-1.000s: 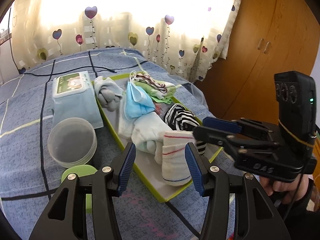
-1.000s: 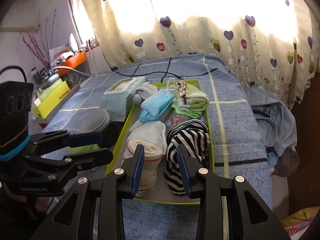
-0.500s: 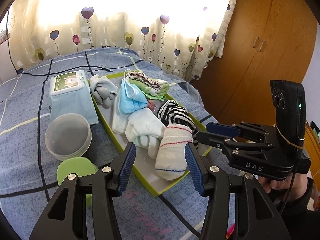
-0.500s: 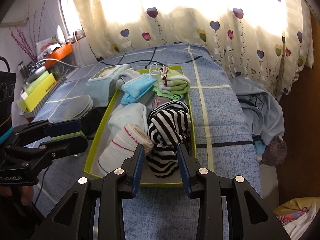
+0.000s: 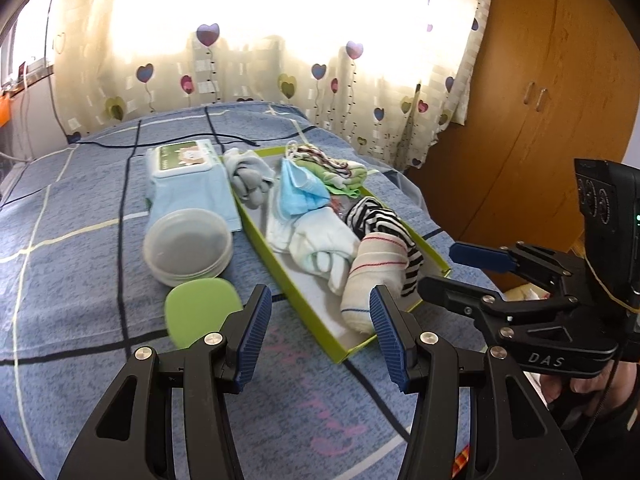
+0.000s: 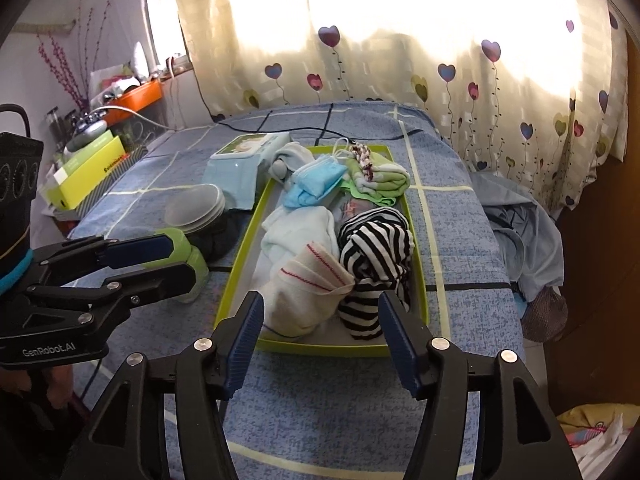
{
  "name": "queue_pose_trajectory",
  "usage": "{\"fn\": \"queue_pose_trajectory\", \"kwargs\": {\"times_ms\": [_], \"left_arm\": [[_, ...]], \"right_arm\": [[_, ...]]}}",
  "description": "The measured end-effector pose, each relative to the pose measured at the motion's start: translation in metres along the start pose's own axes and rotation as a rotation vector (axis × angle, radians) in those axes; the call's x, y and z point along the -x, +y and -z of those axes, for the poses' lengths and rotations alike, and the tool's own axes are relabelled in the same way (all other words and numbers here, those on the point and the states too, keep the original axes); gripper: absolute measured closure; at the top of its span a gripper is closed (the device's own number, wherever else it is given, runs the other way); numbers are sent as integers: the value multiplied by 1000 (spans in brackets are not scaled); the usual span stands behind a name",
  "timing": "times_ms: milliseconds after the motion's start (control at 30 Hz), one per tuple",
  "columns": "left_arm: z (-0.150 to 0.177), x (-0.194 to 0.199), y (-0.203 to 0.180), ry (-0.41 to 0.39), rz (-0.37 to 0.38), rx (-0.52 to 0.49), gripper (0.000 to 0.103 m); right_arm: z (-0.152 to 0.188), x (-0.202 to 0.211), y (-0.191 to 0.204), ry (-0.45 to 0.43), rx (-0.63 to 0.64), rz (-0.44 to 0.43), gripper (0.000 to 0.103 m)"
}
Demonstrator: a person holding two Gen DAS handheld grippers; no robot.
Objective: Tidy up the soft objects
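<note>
Nearest the cameras, both pairs of tongs are hanging over the blue checked bed [image 5: 72, 240] with nothing between their pads. The left tongs [image 5: 320, 334] are standing spread and released, short of the near corner of the green tray [image 5: 434, 258]. The right tongs [image 6: 322, 344] have just been opening, and they too are gaping empty in front of the tray's near rim, probably having let go so the socks can settle inside.

Just beyond, the task's soft things are lying in the tray: a cream sock with red stripes [image 6: 308, 284] leaning against a black-and-white striped sock [image 6: 376, 252], likely gathered there to keep them off the bed. Behind them are sitting a white sock [image 6: 300, 228], a blue face mask [image 6: 316, 182] and a folded green cloth [image 6: 380, 182]; a grey sock [image 5: 248, 178] is draping over the tray's far-left edge.

The left view alone is showing a wooden wardrobe [image 5: 540, 100] and a person's hand [image 5: 596, 390] gripping the right tool. The right view alone is showing a yellow box [image 6: 88, 168] and crumpled clothes [image 6: 524, 232] beside the bed. A clear lidded tub [image 5: 188, 246] and wipes pack [image 5: 186, 160] are sitting outside the tray.
</note>
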State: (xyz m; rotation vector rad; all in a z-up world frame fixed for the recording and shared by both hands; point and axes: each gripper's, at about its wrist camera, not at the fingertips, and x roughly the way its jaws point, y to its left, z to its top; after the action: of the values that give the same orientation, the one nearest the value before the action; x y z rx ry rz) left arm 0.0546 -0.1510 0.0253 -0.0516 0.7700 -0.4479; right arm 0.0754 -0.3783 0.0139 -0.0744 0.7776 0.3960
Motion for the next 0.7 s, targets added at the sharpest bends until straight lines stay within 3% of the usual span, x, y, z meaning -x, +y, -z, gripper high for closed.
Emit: {"fn": "queue_pose_trajectory", "kwargs": {"times_ms": [700], "left_arm": [[16, 16, 6, -19, -73, 4, 51]], "right_arm": [[8, -2, 31, 25, 41, 0, 42]]}}
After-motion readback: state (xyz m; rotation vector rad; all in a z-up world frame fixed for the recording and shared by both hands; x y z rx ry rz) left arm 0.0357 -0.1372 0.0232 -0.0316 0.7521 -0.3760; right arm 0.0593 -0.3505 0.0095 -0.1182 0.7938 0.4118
